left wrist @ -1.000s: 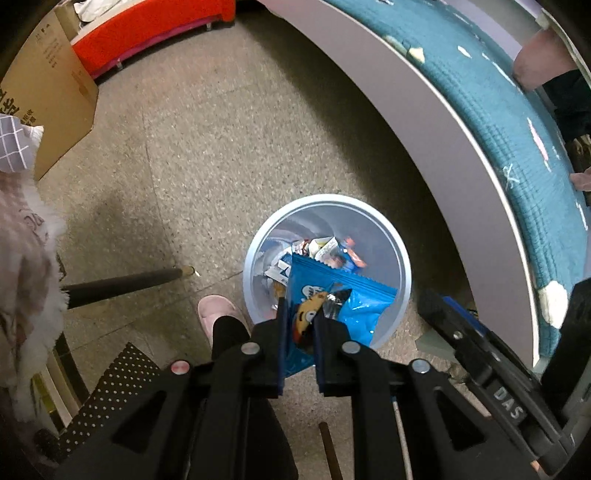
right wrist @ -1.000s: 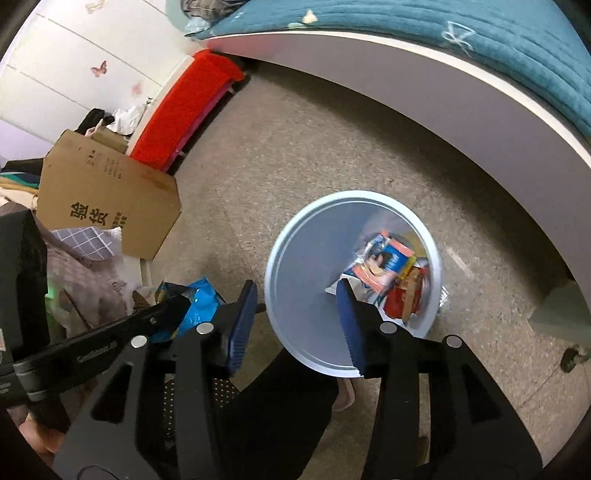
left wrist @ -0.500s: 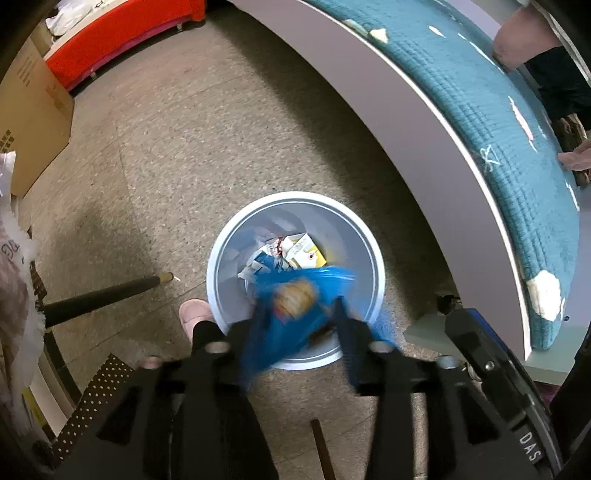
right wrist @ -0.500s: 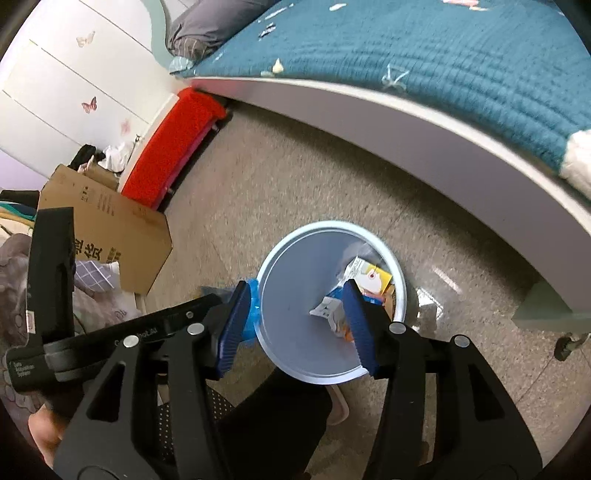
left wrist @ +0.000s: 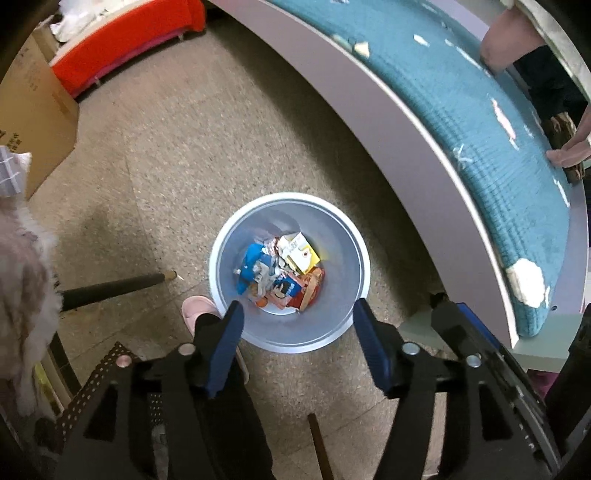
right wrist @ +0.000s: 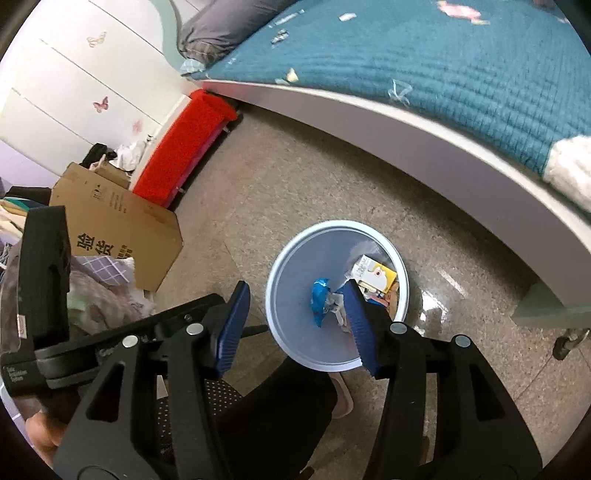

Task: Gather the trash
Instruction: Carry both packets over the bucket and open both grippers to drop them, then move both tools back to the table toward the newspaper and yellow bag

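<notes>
A round pale-blue trash bin stands on the floor beside the bed, and shows in the right wrist view too. Inside lie several wrappers, among them a blue snack bag and a yellow and white carton. My left gripper is open and empty, held above the bin's near rim. My right gripper is open and empty, above the bin's left side. Small scraps lie on the teal bedspread.
A bed with a grey frame curves along the right. A cardboard box and a red bench stand to the left. A pink slipper, a black pole and a pile of clothes are close by.
My left gripper opened and let go of the blue snack bag, which fell into the bin. Both grippers rose higher above the bin.
</notes>
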`<state>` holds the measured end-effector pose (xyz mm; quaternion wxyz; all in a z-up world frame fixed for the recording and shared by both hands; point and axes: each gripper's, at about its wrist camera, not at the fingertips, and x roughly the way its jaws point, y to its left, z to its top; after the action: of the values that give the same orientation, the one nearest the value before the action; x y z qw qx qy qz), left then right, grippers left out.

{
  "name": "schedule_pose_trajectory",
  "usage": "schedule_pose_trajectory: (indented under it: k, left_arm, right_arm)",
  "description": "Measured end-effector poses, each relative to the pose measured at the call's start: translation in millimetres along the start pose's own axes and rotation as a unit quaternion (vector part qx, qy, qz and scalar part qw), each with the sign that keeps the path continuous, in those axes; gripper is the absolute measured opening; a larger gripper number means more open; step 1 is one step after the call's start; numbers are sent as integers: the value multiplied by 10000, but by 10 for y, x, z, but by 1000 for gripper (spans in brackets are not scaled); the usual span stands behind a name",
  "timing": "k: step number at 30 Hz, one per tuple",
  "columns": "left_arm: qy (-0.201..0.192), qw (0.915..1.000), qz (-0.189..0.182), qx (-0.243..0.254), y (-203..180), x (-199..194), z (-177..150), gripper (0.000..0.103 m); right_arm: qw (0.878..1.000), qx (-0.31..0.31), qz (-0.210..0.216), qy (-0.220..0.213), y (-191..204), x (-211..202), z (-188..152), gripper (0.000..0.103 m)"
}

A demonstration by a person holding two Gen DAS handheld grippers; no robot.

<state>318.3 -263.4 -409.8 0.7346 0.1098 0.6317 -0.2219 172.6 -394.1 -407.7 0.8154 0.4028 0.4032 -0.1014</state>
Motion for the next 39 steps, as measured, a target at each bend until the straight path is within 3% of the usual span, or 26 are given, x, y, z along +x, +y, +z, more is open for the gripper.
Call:
schedule_pose_trajectory:
  k: [5, 8, 11, 15, 18, 24, 29, 32, 39]
  left_arm:
    - [-504, 9986, 183, 44, -100, -518, -127, 67]
    - [-1021, 9944, 238, 122, -154, -959, -242, 67]
    - [-1512, 9878, 291, 251, -263, -1385, -373, 68]
    - [-2301, 9708, 559, 376, -318, -2024, -596, 68]
    - [-2656, 9616, 609, 312, -221, -2388, -742, 69]
    - [-3080, 9485, 744, 35, 277, -2983, -1053, 71]
    - [-3366, 9333, 1245, -120, 882, -3391, -1331, 71]
    - [-3406, 9291, 1409, -318, 1279, -3557, -1443, 71]
    - [-3455, 9092, 2157, -859, 2267, -3837, -1695, 71]
  right_arm:
    - [9993, -175, 208, -261, 198, -401, 14, 55]
    - [9973, -282, 403, -545, 359, -734, 18, 55]
    - [9940, -360, 653, -803, 481, -1064, 53, 57]
    - [9874, -614, 913, -1135, 767, -1466, 17, 58]
    - [9814, -910, 1113, -1272, 1106, -1698, -43, 61]
    - [9681, -1622, 1485, -1200, 1820, -1888, -249, 62]
    - [9530, -2282, 1718, -1015, 2506, -1894, -499, 64]
    - [9423, -2655, 1882, -779, 2966, -1805, -643, 65]
    - [9186, -3459, 1876, -372, 3964, -1437, -1002, 67]
